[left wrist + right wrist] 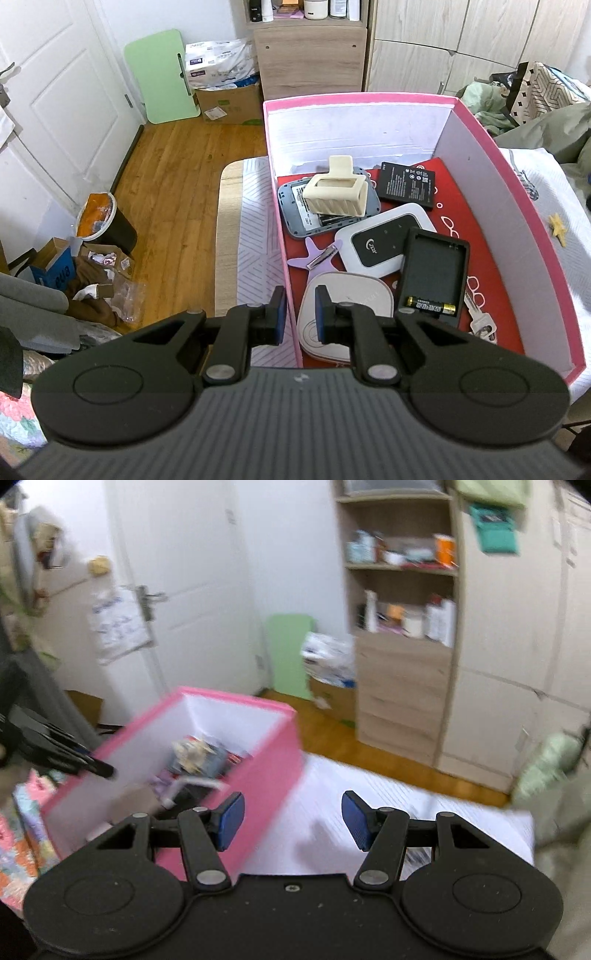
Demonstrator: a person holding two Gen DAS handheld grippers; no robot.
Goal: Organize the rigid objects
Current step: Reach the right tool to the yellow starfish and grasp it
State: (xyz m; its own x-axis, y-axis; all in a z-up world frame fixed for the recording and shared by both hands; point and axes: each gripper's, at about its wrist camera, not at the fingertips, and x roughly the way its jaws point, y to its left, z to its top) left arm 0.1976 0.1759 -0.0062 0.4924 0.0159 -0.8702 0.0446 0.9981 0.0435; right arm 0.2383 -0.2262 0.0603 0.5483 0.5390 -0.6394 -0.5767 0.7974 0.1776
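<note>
Left wrist view: my left claw pinches the pink cardboard box wall, steadying it.
Right claw: wide, empty.
Next: I reckon fetch the yellow star clip.

Left wrist view: looks steeply down from close above the near wall of the pink box, past its own claw. Right wrist view: blurred, looks less steeply from beside the box, facing the shelf unit. Shared: box, green board, wooden floor.
</note>
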